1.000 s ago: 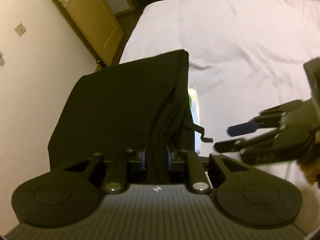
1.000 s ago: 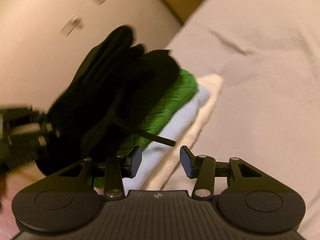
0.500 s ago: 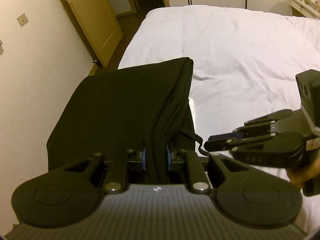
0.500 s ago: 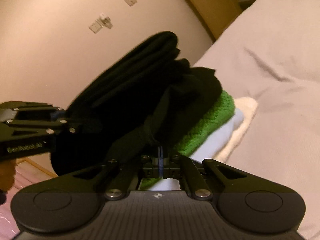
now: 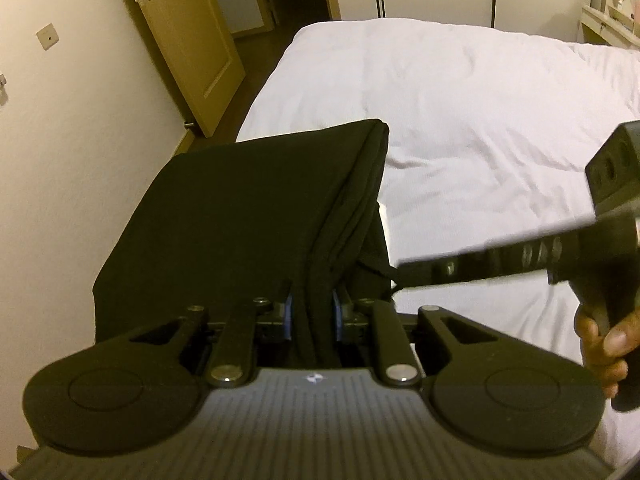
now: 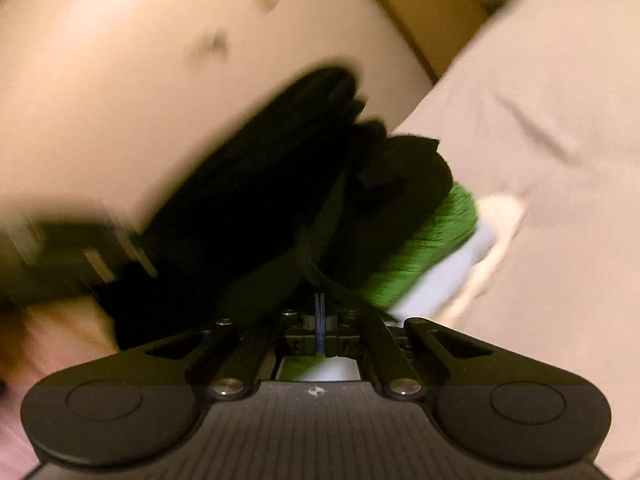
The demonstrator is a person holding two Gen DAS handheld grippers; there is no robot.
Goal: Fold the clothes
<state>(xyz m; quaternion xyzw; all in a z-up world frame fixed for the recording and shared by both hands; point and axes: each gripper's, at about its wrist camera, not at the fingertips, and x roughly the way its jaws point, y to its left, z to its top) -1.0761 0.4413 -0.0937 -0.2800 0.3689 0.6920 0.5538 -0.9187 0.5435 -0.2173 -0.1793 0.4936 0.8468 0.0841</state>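
Note:
A black garment (image 5: 240,208) hangs folded in a flat panel from my left gripper (image 5: 312,304), which is shut on a bunched edge of it. Its thin black drawstring (image 5: 376,268) trails off to the right. My right gripper (image 5: 400,274) reaches in from the right, its jaws closing to a pinch on that cord. In the blurred right wrist view the right gripper (image 6: 320,308) has its pads together, with the drawstring (image 6: 344,292) running from them to the black garment (image 6: 260,184).
Under the garment lies a stack of folded clothes: a green knit (image 6: 432,236), a pale blue piece (image 6: 452,264) and a cream one (image 6: 500,216). They rest on the white bed (image 5: 480,100). A wall and wooden door (image 5: 188,40) stand left. A hand (image 5: 600,344) holds the right gripper.
My right gripper moved in toward the garment and closed from open to pinched on the drawstring. The left gripper kept its grip and barely moved.

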